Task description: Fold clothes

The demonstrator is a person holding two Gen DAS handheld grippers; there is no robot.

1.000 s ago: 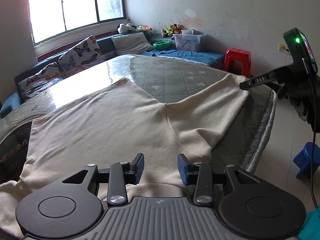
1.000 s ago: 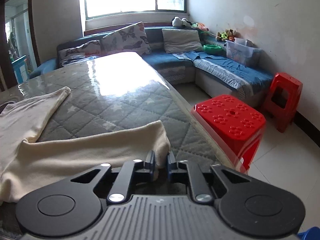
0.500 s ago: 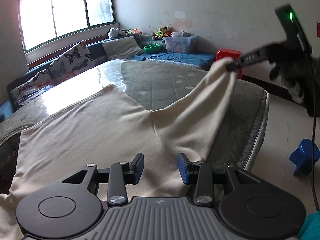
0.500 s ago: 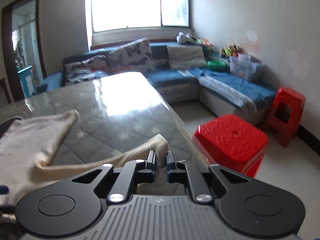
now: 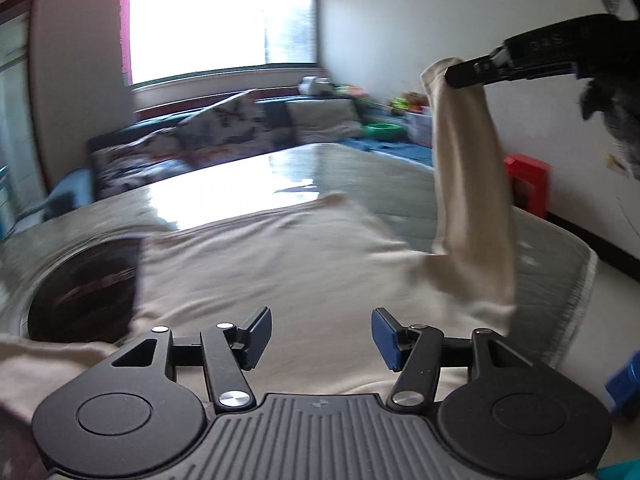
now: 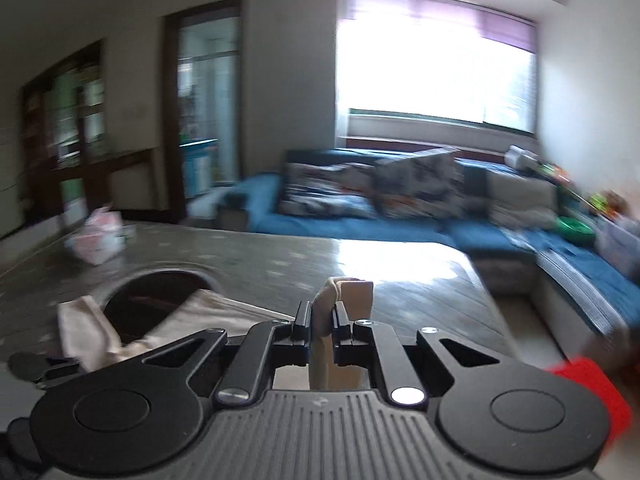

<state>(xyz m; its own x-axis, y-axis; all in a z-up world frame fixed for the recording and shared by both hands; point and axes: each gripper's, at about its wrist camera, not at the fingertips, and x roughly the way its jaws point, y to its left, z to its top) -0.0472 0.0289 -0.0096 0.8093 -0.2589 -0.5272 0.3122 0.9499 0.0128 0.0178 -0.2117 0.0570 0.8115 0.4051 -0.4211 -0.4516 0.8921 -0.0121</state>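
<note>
Overhead, right tool [image 6: 321,320] pinches sleeve [image 5: 472,184] — left tool [image 5: 321,334] agape above shirt [image 5: 304,268].

Sleeve [image 5: 472,184] now high off table [image 5: 360,168].

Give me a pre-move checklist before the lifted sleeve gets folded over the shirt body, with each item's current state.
1. Right gripper shut on the sleeve cuff: ok.
2. Sleeve lifted off the table, hanging from the right gripper: ok.
3. Left gripper open, holding nothing, above the cream shirt: ok.
4. Shirt body lying flat on the table: cannot tell, the picture is blurred.
5. Far sleeve laid out: not ok, it looks bunched beside the dark round opening.
6. Pink bag clear of the fold area: ok.
</note>
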